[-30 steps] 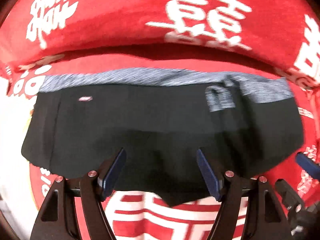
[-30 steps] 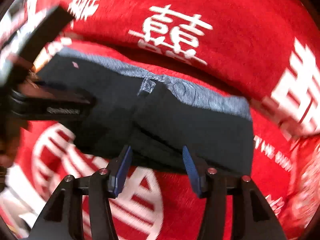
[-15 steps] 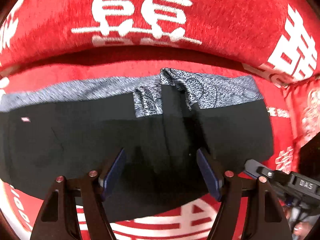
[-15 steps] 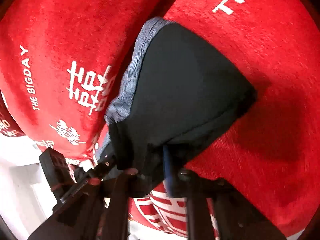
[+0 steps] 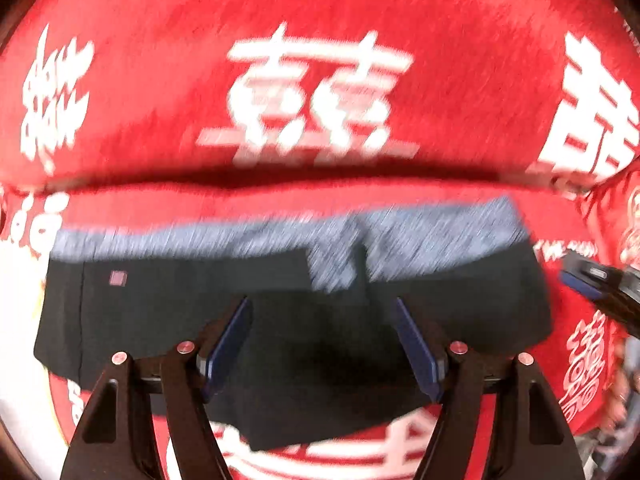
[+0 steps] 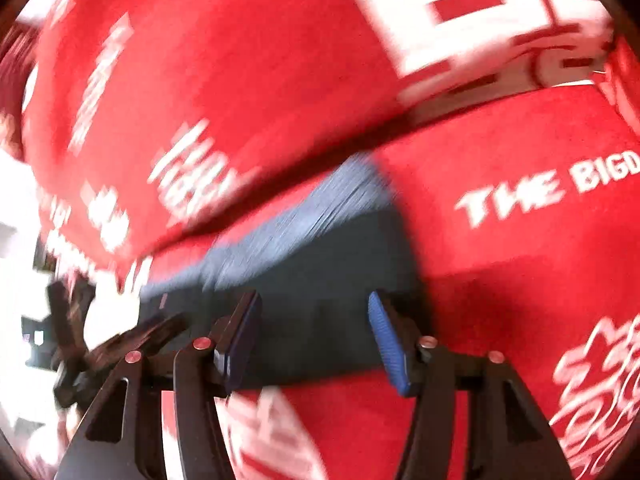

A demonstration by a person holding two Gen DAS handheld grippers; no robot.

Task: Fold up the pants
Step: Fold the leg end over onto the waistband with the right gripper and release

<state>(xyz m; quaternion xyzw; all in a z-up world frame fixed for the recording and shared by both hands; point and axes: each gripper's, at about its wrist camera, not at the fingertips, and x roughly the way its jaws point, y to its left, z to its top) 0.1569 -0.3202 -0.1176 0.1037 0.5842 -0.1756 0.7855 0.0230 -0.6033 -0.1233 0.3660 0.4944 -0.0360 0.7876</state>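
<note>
Only the left view showed the black pants (image 5: 168, 312) whole; both grippers (image 5: 324, 344) (image 6: 314, 338) hung spread, the right opening, over a red cover (image 5: 320, 20).

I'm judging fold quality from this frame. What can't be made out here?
- Pants, left wrist view: motion blur smears the grey waistband; fold layers unreadable.
- Pants' near edge, right wrist view: behind the right gripper, whose jaws are opening.
- Left gripper: covers the pants' middle.

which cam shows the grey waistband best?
Left wrist: the grey waistband runs nearly full width along the pants' far edge, though blurred. Right wrist shows only one slanted, blurred end.
</note>
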